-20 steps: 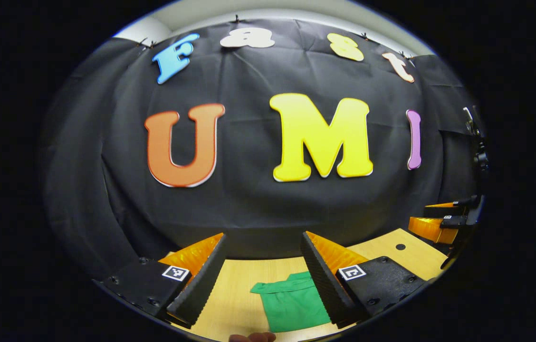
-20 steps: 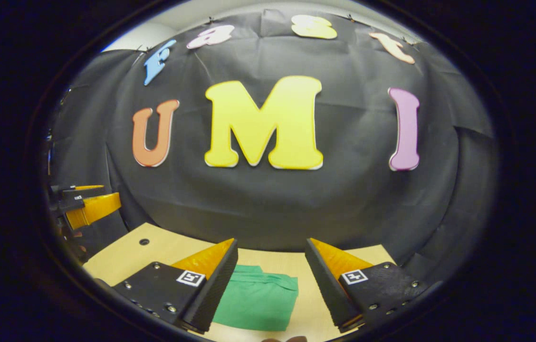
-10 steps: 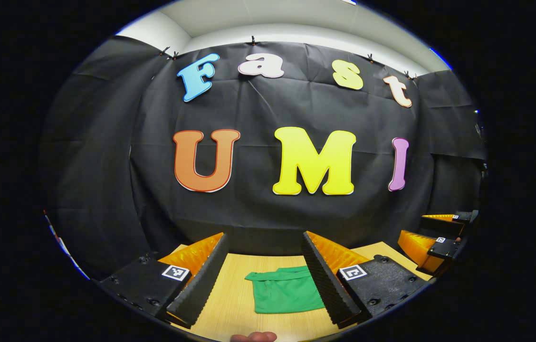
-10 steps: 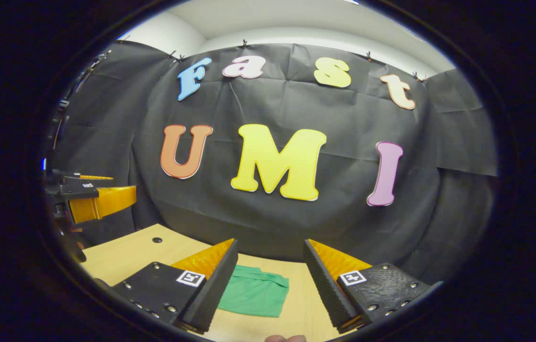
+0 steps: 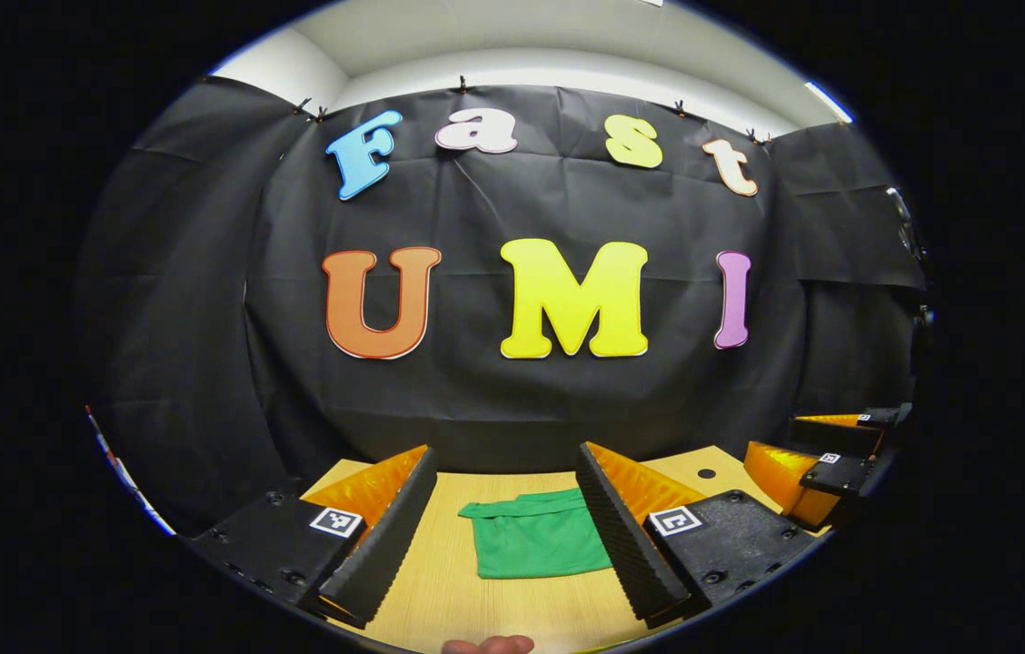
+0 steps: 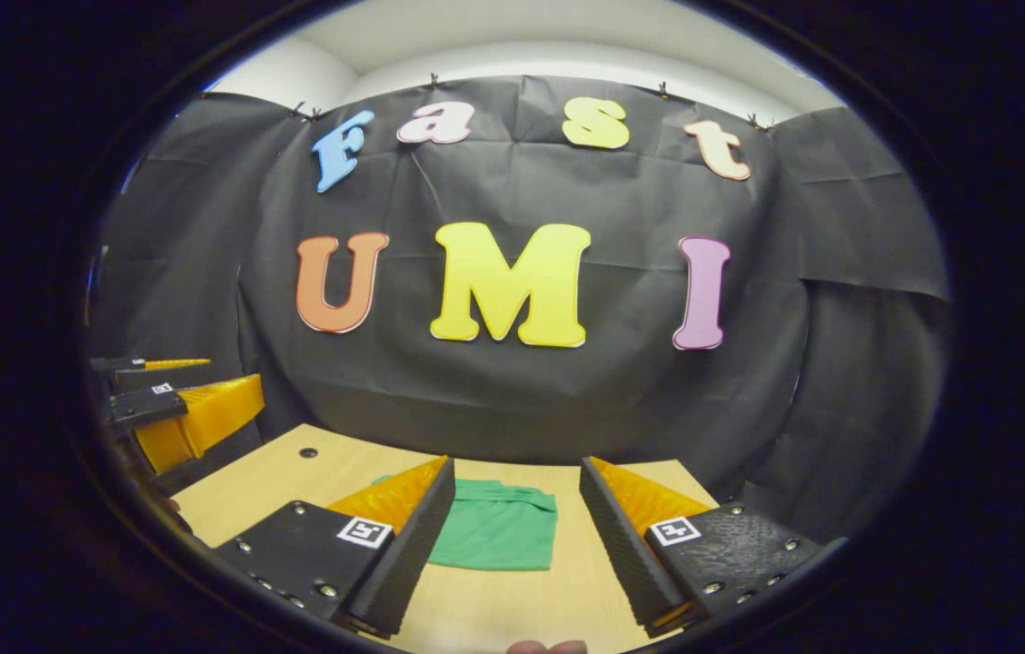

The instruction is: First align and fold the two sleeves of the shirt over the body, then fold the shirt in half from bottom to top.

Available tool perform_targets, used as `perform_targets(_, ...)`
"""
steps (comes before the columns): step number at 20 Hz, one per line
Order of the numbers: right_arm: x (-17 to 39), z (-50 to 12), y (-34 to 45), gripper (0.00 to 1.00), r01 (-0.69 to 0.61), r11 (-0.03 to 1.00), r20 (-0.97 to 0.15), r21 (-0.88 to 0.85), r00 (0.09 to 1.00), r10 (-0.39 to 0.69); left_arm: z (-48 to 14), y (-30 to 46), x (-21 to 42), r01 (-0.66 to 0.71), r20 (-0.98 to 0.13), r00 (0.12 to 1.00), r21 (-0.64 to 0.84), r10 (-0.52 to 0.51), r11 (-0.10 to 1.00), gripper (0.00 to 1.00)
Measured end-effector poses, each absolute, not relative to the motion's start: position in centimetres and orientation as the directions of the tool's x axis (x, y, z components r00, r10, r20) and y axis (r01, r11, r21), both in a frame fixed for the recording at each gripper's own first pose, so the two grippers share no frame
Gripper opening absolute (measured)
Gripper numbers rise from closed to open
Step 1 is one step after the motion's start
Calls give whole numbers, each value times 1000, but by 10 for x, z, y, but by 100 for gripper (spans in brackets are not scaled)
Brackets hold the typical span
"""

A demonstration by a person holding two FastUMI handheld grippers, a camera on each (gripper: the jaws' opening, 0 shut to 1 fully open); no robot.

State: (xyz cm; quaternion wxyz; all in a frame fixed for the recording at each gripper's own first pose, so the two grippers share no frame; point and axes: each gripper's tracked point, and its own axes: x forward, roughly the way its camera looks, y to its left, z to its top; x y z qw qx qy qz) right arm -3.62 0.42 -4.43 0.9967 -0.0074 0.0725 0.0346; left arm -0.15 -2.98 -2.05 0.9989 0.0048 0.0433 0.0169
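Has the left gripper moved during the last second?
Yes. The left gripper has pulled back and up from the folded green shirt; the wall cloth sits lower and looks smaller.

No readable writing stands on the shirt (image 5: 538, 543) or the counter (image 5: 449, 590). Each finger block of the left claw (image 5: 505, 536) and the right claw (image 6: 517, 545) carries a small square black-and-white coded marker (image 5: 335, 521); it is a pattern, not letters or numbers.

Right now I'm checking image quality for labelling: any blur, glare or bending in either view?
Left gripper view: sharp, evenly lit, no glare; fisheye bows the table edge. Right gripper view: equally sharp; the green shirt lies crisp, with strong bending toward the rim.
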Motion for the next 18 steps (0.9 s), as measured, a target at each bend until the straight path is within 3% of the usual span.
perform_targets(18, -27, -18, 3, 87, -50, 998, -77, 29, 996, 52, -3, -25, 6, -28, -63, 998, 39, 30, 999, 98)
